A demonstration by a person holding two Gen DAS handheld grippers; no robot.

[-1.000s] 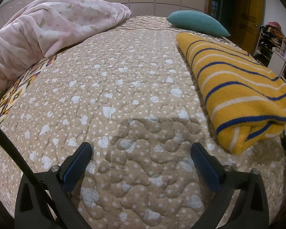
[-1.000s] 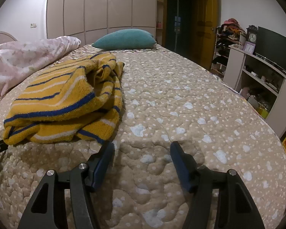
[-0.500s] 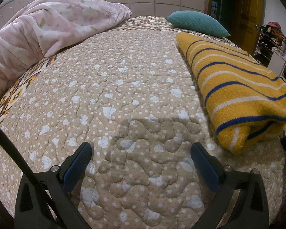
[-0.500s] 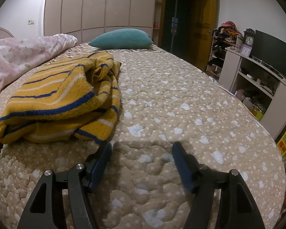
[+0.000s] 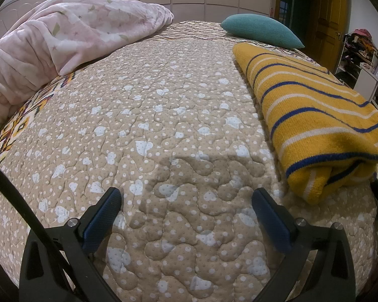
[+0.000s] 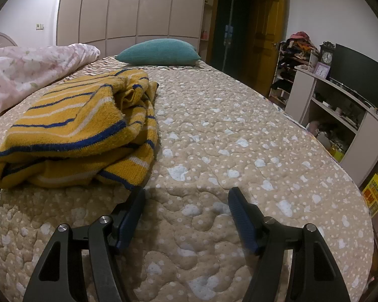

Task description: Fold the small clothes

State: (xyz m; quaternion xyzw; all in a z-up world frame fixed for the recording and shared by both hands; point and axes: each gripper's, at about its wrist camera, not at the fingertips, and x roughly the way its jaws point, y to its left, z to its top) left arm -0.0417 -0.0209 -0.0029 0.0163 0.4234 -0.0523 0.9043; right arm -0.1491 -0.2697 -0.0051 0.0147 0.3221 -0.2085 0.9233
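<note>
A yellow knit sweater (image 5: 312,115) with blue and white stripes lies folded on the beige quilted bed (image 5: 163,115). In the right wrist view the sweater (image 6: 78,130) sits left of centre, its layers bunched at the right side. My left gripper (image 5: 186,196) is open and empty, low over the quilt, left of the sweater's near end. My right gripper (image 6: 186,196) is open and empty, over the quilt just right of the sweater's near corner.
A pink floral duvet (image 5: 63,42) is heaped at the left of the bed. A teal pillow (image 6: 158,55) lies at the far end. White shelves with a black TV (image 6: 360,85) stand right of the bed, with a yellow door (image 6: 267,42) behind.
The right gripper has drawn back slightly and shifted a little; the sweater looks slightly farther left. The left gripper has not moved.
</note>
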